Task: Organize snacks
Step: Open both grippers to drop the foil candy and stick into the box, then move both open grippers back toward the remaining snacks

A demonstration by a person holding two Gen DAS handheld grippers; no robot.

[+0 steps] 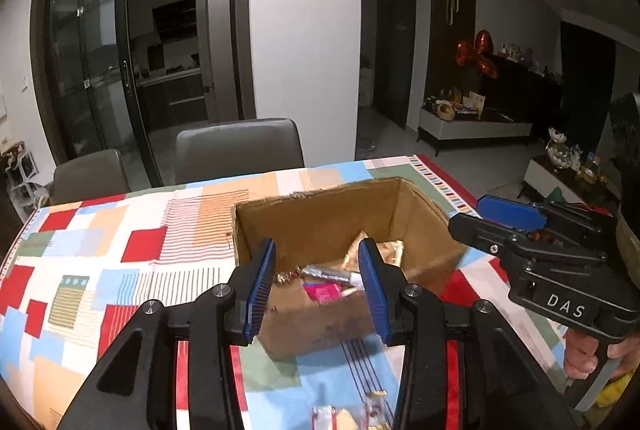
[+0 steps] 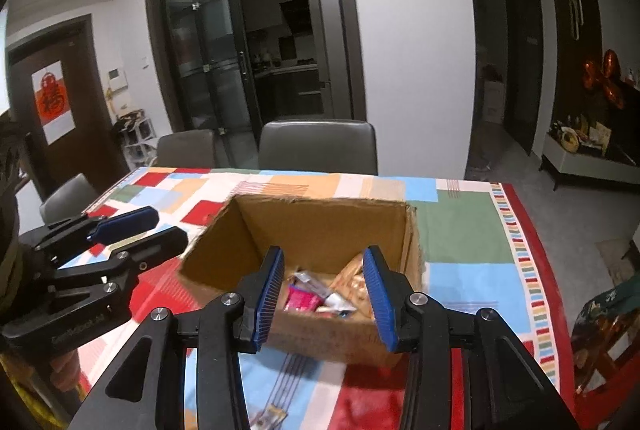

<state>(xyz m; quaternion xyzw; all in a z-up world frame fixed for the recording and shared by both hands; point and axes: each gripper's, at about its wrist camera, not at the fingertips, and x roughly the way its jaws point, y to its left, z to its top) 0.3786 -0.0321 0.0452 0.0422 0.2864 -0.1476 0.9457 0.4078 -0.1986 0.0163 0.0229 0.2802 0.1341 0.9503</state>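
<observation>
An open cardboard box [image 1: 320,214] [image 2: 320,226] stands on the patchwork tablecloth. Inside lie a pink packet [image 1: 322,292] [image 2: 302,300], a silver wrapper [image 1: 326,273] [image 2: 316,284] and gold packets [image 1: 384,250] [image 2: 352,278]. My left gripper [image 1: 317,254] hovers over the box's near edge, open, with nothing between its blue pads. My right gripper [image 2: 324,254] hovers the same way from the box's other side, open and empty. Each view also shows the other gripper from the side: the right gripper [image 1: 468,214] and the left gripper [image 2: 170,225]. A few loose snacks [image 1: 340,418] [image 2: 272,416] lie on the cloth just in front of the box.
Grey chairs [image 1: 240,146] [image 2: 318,146] stand at the table's far side, with another chair [image 2: 68,198] at the left end. The tablecloth's striped red border [image 2: 528,270] marks the right edge. A hand [image 1: 580,354] grips the right gripper's handle.
</observation>
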